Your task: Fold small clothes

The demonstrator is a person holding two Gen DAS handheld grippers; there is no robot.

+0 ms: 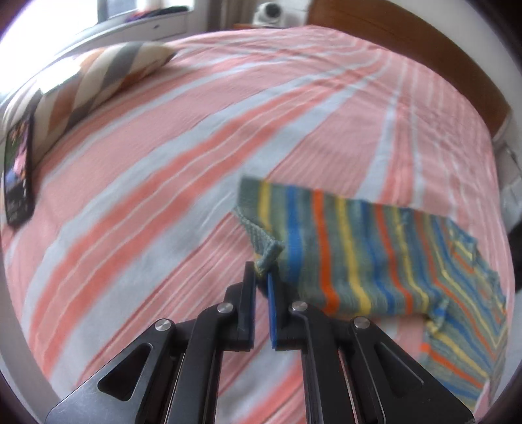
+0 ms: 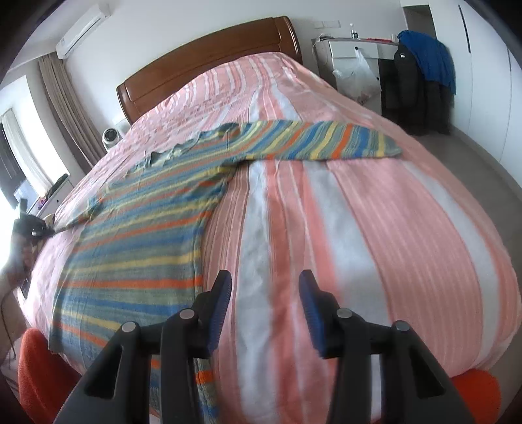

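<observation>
Left wrist view showed the left gripper (image 1: 261, 280) with its fingers nearly closed, pinching the ribbed grey-green cuff of a sleeve of the striped sweater (image 1: 375, 254). That sleeve hung lifted off the bed (image 1: 163, 169), knitted in bands of blue, yellow, orange and grey-green. Beyond the sweater, the bed's cover was a crinkled cloth in salmon-pink and pale grey stripes. At the far left edge of the bed lay a zigzag-patterned pillow (image 1: 98, 71) in grey, cream and brown, with a dark printed booklet (image 1: 19, 173) just beside it; its writing was too blurred to read. A white camera-like device (image 1: 270, 13) stood past the bed's far edge, near the wooden headboard (image 1: 424, 42).

Right wrist view showed the right gripper (image 2: 266, 287) with its blue-padded fingers spread wide, holding nothing, over bare bedcover just right of the sweater's body (image 2: 137, 234). The sweater lay flat on the bed, its other sleeve stretched rightward. Beyond the bed stood a white cabinet (image 2: 355, 49), a plastic bag (image 2: 355, 75) and dark and blue jackets (image 2: 421, 71).
</observation>
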